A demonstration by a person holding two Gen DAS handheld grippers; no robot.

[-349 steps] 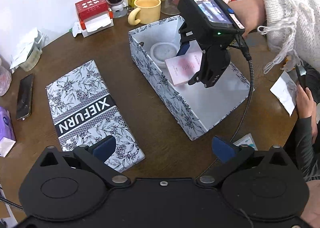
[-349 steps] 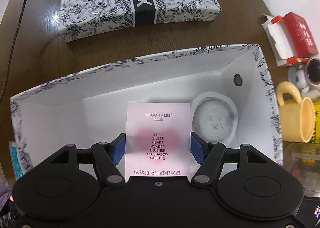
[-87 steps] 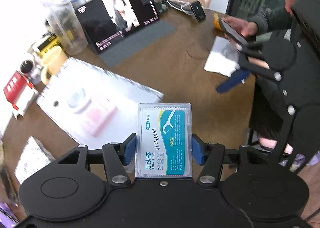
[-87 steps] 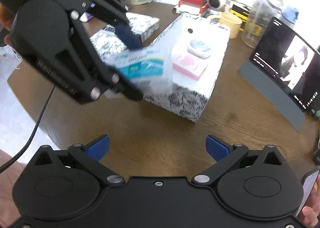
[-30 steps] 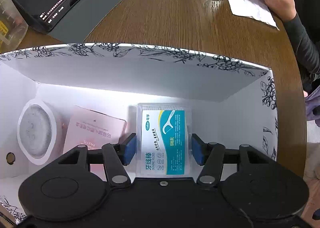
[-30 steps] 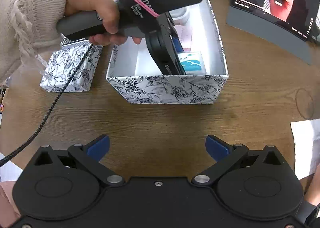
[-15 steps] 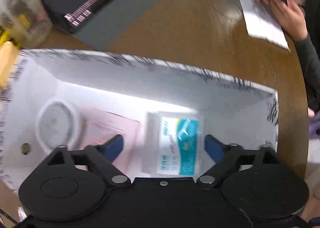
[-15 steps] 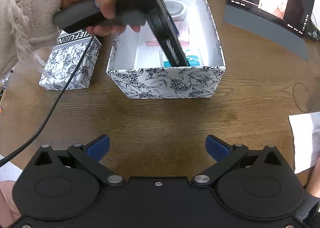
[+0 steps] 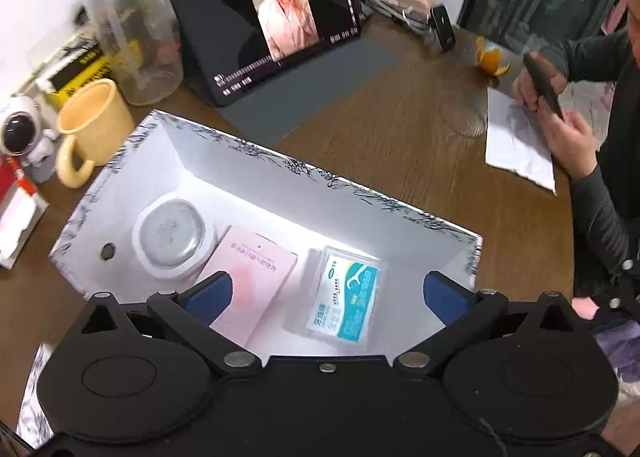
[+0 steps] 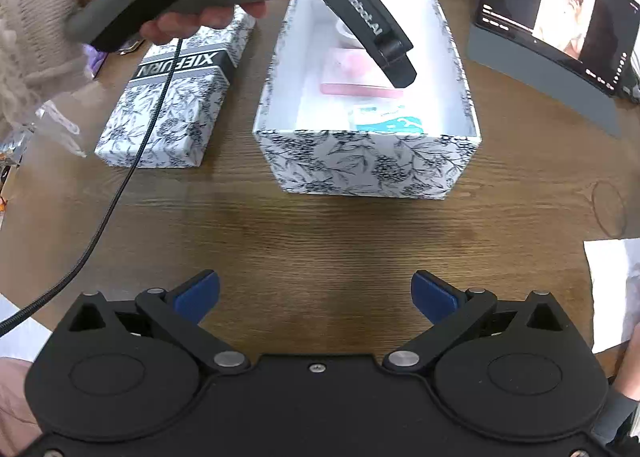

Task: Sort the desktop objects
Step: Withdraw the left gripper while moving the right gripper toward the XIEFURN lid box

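Left gripper (image 9: pixel 326 293): jaws spread wide, nothing held, poised above the open floral-print box (image 9: pixel 360 193). Dental floss pack (image 9: pixel 344 299) flat on the box floor directly ahead of and between the spread fingers, clear of both pads; placed label-up beside the pink eyeshadow palette box (image 9: pixel 252 277), which sits just left of centre against the round white jar (image 9: pixel 172 237) further left. Three items laid side by side in one row, likely to leave floor space free at the right end.

Right gripper (image 10: pixel 316 293): jaws fully apart, empty, held low over bare bench (image 10: pixel 320 229), well short of the box; probably parked clear to give the left gripper room. Box lid (image 10: pixel 176 97) flat on the bench, ahead and to the left, not yet fitted.
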